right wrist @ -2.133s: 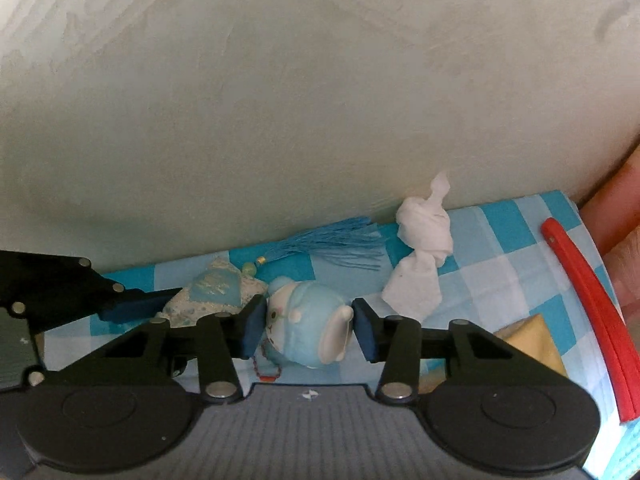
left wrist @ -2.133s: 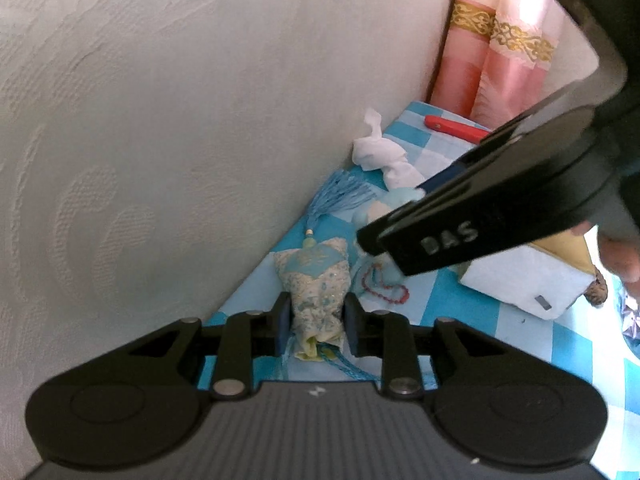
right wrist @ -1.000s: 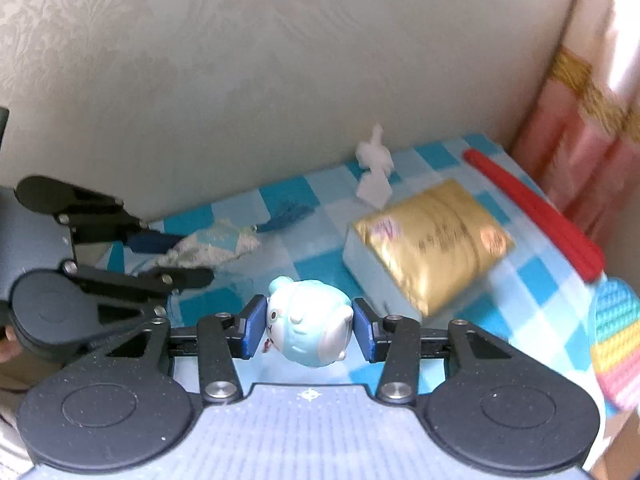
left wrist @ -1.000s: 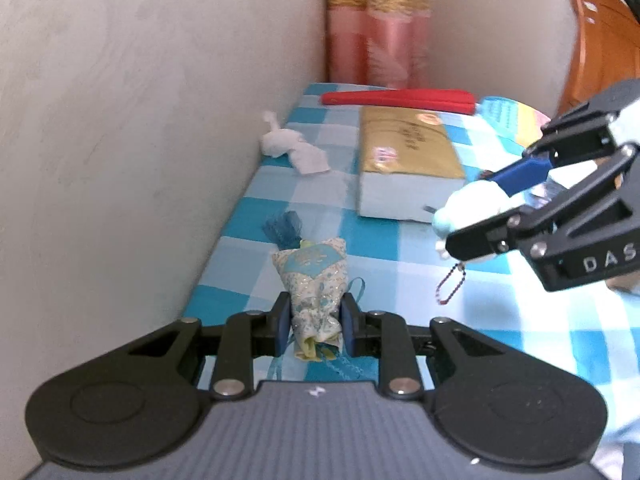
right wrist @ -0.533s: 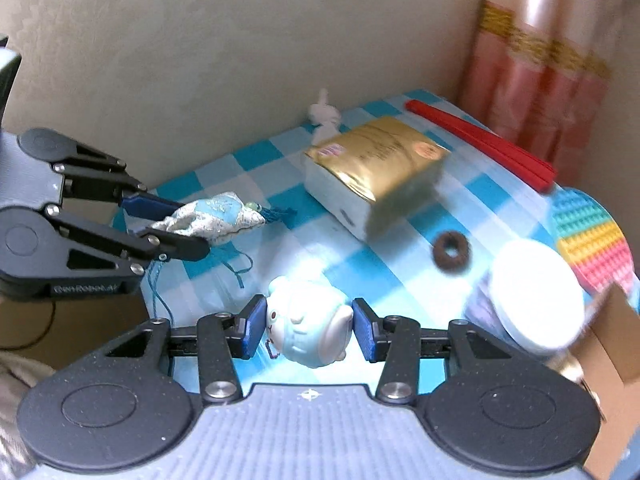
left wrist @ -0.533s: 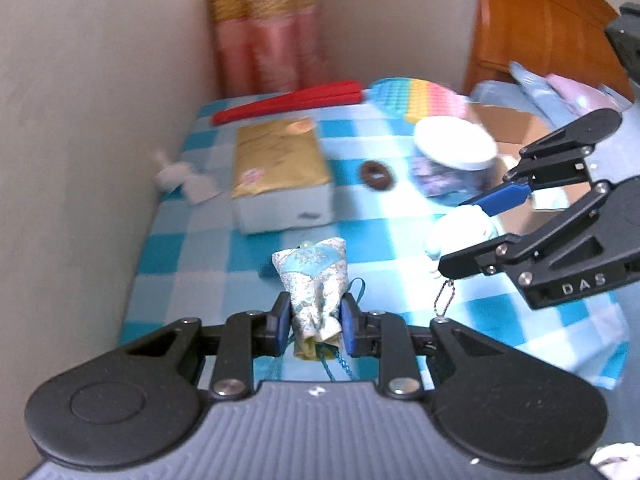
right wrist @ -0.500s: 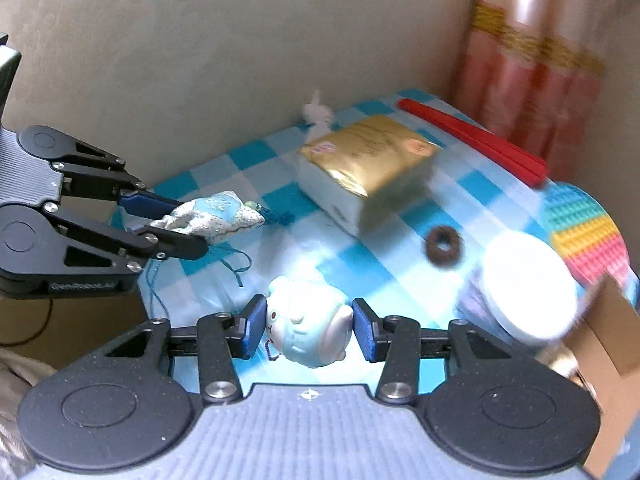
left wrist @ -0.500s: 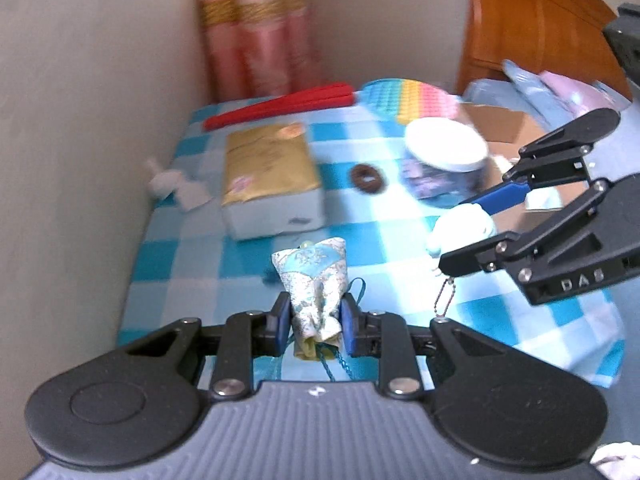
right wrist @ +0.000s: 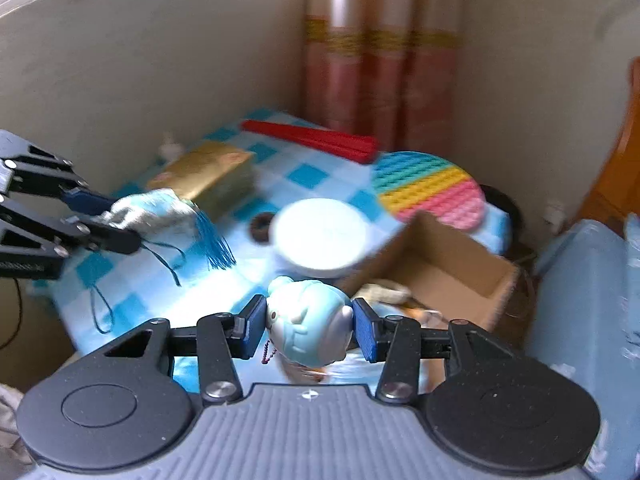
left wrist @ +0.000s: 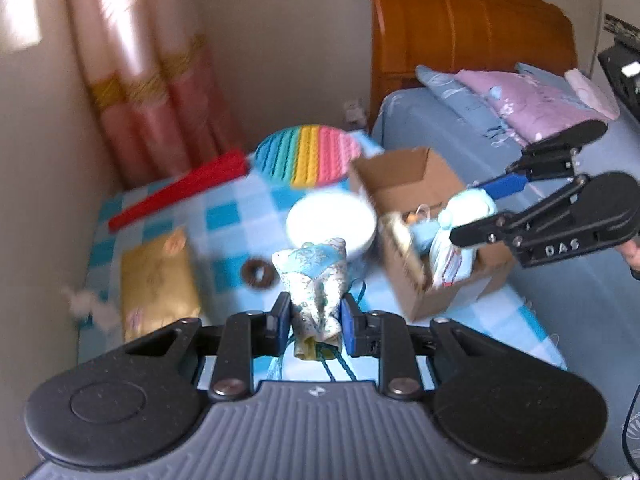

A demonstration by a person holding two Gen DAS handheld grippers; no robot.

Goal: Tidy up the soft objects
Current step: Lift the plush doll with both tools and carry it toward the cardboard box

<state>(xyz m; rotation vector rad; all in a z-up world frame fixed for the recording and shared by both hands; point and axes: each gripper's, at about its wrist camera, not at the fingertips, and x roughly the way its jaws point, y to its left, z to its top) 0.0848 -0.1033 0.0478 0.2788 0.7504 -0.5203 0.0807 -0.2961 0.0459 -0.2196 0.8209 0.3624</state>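
Blue-and-white checked cloth covers the table (left wrist: 240, 216), which sits in a corner of plain beige walls with a pink, gold-banded curtain (right wrist: 380, 60) behind it. On it I see a glossy gold packet (left wrist: 158, 280), a long red strip (left wrist: 180, 190), a round bumpy rainbow mat (right wrist: 430, 188), a smooth white round lid (right wrist: 320, 236), a small dark ring (left wrist: 259, 274) and an open brown cardboard box (right wrist: 448, 268) at the table's far edge, next to a bed with blue sheets.

My left gripper (left wrist: 314, 320) is pitched down over the table, its blue pads pinched narrowly on a soft, printed fabric sachet (left wrist: 314, 284); its blue tassel (right wrist: 214, 240) and cords hang free below. My right gripper (right wrist: 310, 330) also tilts down, held a bit wider, its pads pressing the sides of a smooth, rounded pale-blue plush toy (right wrist: 308, 326) with a little bead chain dangling, held in the air right by the box, just above its opening.

Compared with a second ago, both tools have swung away from the wall side; the box and bed, unseen then, now fill the right of my view, and both grips look unchanged.
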